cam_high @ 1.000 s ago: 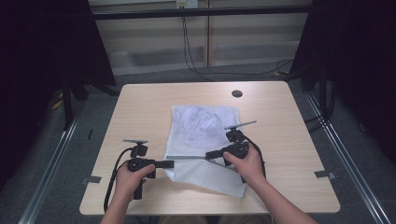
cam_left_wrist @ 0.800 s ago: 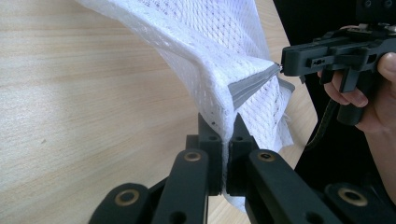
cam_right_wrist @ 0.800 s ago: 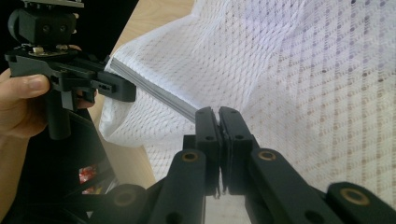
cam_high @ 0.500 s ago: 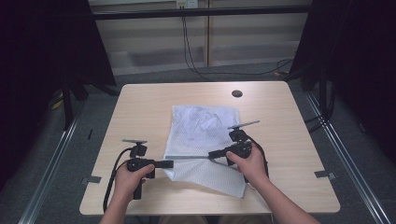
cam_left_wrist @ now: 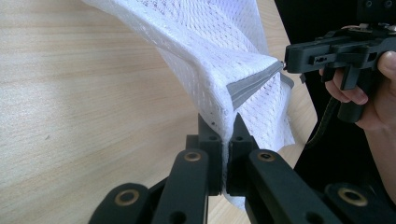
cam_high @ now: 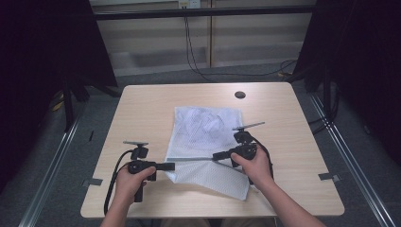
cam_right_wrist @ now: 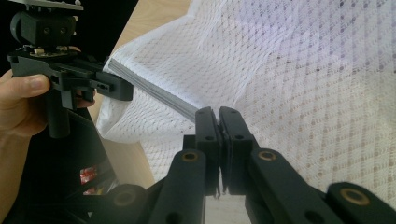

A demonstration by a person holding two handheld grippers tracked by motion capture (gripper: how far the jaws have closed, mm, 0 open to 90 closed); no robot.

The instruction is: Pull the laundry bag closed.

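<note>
A white mesh bag (cam_high: pixel 204 125) lies on the wooden table (cam_high: pixel 142 109), its near end lifted and folded. A grey zipper band (cam_high: pixel 194 159) is stretched between the two grippers. My left gripper (cam_high: pixel 172 166) pinches the band's left end; in its own view the jaws (cam_left_wrist: pixel 227 122) are shut on white mesh (cam_left_wrist: pixel 210 56) just below the grey band (cam_left_wrist: pixel 254 83). My right gripper (cam_high: pixel 214 155) is shut on the band's other end, with its jaws (cam_right_wrist: pixel 219 112) closed over the grey strip (cam_right_wrist: pixel 159 95). Each gripper view shows the other gripper: right (cam_left_wrist: pixel 286 60), left (cam_right_wrist: pixel 131 91).
A dark round hole (cam_high: pixel 239 94) sits near the table's far edge. Bare tabletop lies left and right of the bag. Cables (cam_high: pixel 198 66) run over the floor behind the table. Metal rails (cam_high: pixel 52 165) flank both sides, with dark curtains beyond.
</note>
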